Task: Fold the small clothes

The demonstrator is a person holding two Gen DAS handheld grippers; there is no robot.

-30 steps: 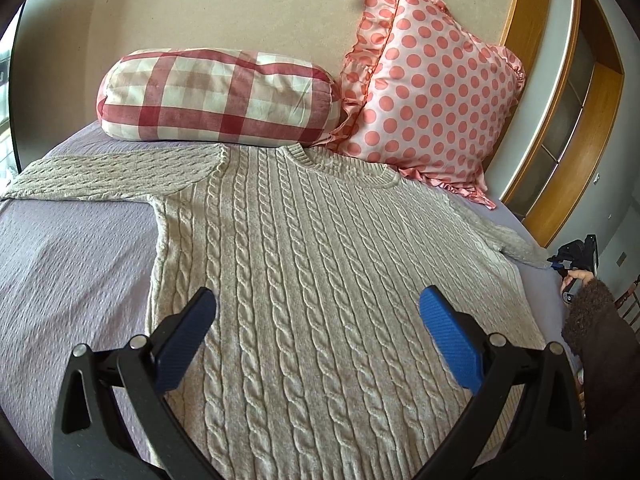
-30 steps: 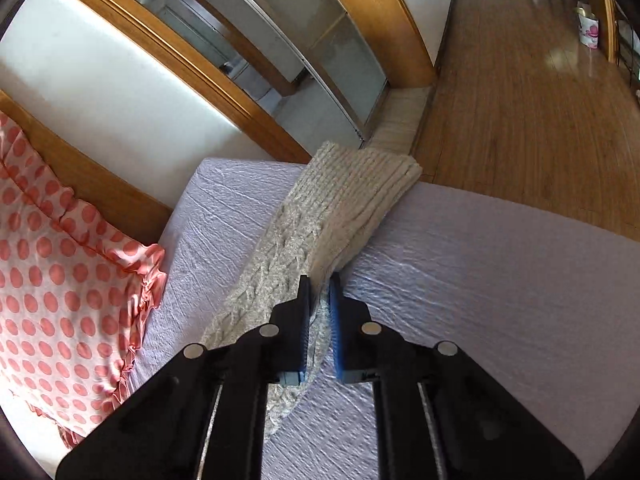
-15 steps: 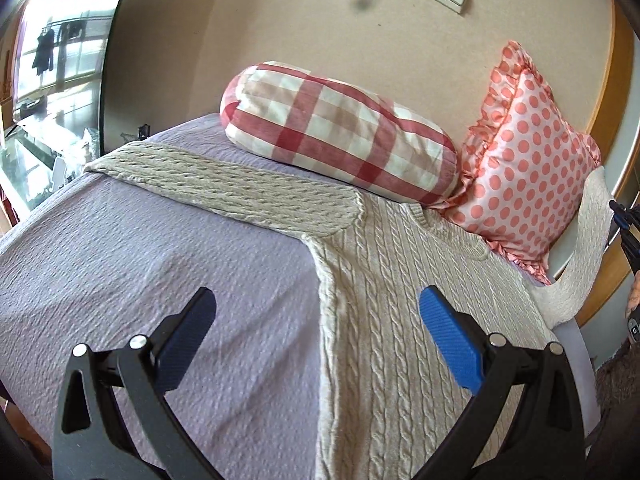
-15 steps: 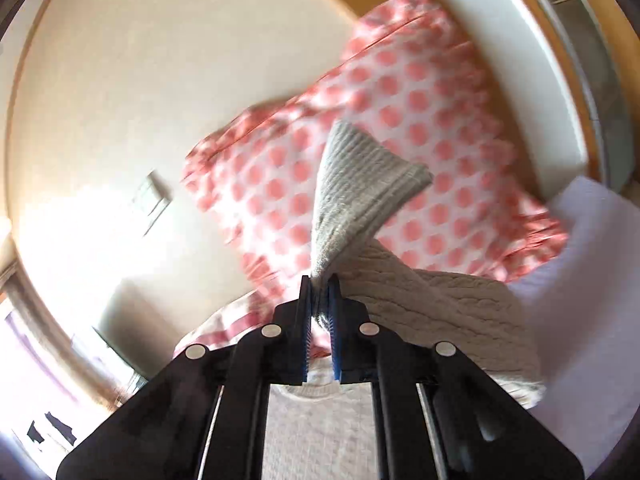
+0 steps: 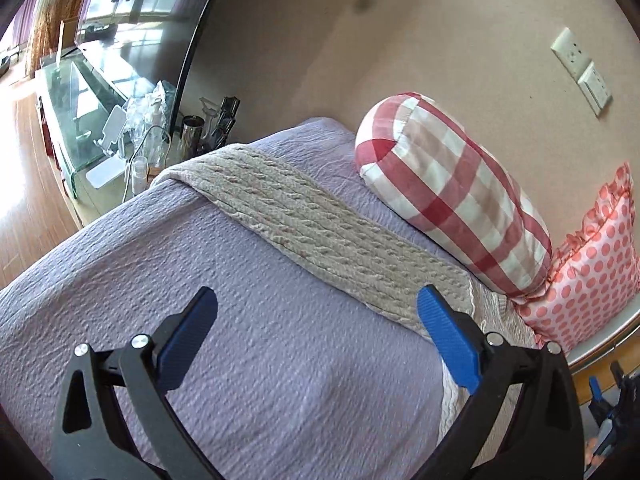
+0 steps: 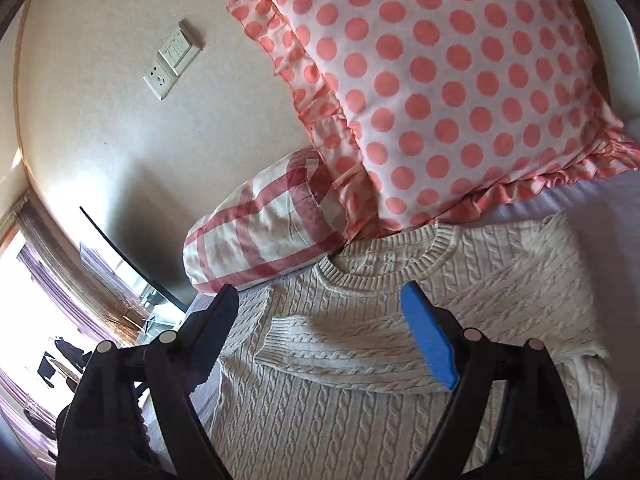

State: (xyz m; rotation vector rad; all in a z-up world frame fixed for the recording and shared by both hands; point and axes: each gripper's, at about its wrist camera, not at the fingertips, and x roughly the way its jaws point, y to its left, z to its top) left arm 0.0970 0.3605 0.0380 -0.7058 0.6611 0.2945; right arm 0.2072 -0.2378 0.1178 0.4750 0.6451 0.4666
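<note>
A cream cable-knit sweater (image 6: pixel 360 412) lies flat on the lilac bedspread (image 5: pixel 248 360). In the right wrist view its one sleeve (image 6: pixel 360 350) lies folded across the chest, below the collar (image 6: pixel 384 268). My right gripper (image 6: pixel 320 340) is open and empty just above that folded sleeve. In the left wrist view the other sleeve (image 5: pixel 304 224) stretches out flat toward the bed's far corner. My left gripper (image 5: pixel 316 340) is open and empty above the bedspread, next to that sleeve's shoulder end.
A red-checked bolster pillow (image 5: pixel 456 196) and a pink polka-dot pillow (image 6: pixel 452 80) lean on the wall at the bed's head. A glass side table (image 5: pixel 100 120) with bottles and cups stands past the bed's far corner. Wall sockets (image 6: pixel 172 60) sit above.
My right gripper has carried the sleeve over the chest, let it go and opened. My left gripper has swung left toward the outstretched sleeve.
</note>
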